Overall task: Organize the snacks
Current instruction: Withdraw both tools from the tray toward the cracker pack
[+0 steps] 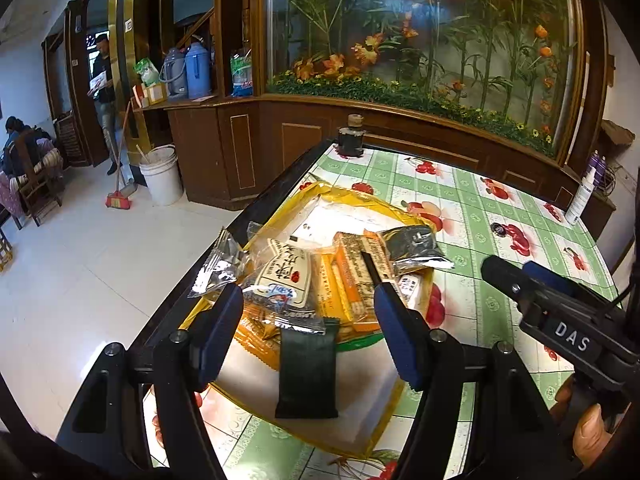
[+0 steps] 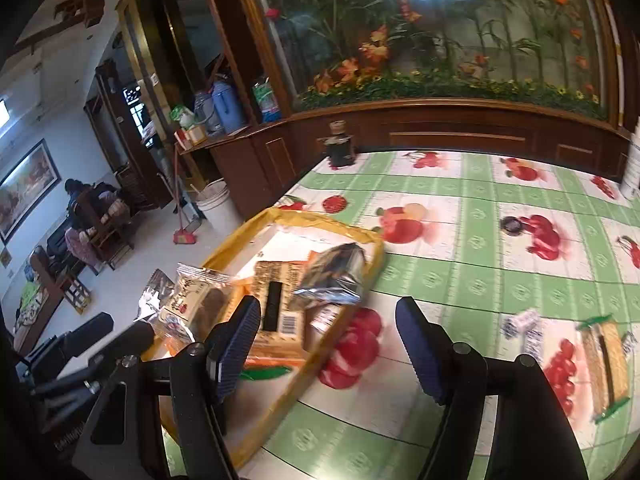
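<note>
left gripper (image 1: 308,316) hangs over the yellow-rimmed tray (image 1: 384,420) at the table (image 1: 500,200) edge, jaws released and holding nothing. the tray holds a heap of snack packets: orange wrapped bars (image 1: 356,276), a white packet with red seal (image 1: 286,276), a dark packet (image 1: 308,372) nearest the camera, and a black-and-silver pouch (image 1: 412,246) on the far rim. right gripper (image 2: 328,344) hovers above the tray's right edge, jaws released, empty. a green-edged cracker packet (image 2: 606,364) and a small white packet (image 2: 524,328) lie apart on the tablecloth. a dark bottle (image 2: 340,144) stands at the far corner.
</note>
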`<state>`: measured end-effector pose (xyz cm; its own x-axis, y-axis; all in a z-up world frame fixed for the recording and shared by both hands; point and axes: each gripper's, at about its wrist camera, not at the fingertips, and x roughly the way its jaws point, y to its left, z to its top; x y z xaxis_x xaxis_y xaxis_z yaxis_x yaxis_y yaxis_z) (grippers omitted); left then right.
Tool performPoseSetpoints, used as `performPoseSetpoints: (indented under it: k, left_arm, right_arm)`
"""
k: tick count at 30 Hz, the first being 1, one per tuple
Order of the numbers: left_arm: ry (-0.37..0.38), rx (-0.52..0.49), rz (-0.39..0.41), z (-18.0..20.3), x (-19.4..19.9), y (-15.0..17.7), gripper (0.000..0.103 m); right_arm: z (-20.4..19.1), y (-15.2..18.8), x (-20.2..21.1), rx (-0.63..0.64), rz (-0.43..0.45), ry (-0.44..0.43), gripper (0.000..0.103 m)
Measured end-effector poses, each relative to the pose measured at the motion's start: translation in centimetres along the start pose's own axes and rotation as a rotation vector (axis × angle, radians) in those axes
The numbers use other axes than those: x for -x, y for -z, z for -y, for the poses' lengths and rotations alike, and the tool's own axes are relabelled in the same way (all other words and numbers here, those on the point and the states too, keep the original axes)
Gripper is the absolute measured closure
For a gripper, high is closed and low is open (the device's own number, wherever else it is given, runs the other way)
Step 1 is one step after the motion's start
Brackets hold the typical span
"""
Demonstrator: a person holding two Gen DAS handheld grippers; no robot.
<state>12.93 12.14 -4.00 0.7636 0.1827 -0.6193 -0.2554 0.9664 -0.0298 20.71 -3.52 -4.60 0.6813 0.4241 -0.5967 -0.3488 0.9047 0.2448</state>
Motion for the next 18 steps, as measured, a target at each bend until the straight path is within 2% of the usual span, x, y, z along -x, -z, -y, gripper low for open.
performPoseSetpoints:
  k: [3,7,18]
  left_arm:
    - [0.007,-0.012,0.018,0.8,0.7,0.0,0.036]
    - [0.014,-0.028,0.043,2.1,1.5,-0.1,0.029]
    - [0.026,-0.084,0.107,5.8,4.0,-0.4,0.029]
  right_arm:
    - [2.1,0.8,1.6,-0.023,0.014,0.026,0.031]
    - [5.4,1.7,3.6,-0.069,0.028,0.07,0.031]
    - [13.1,4.2,8.0,-0.192,0.057,0.167,0.03]
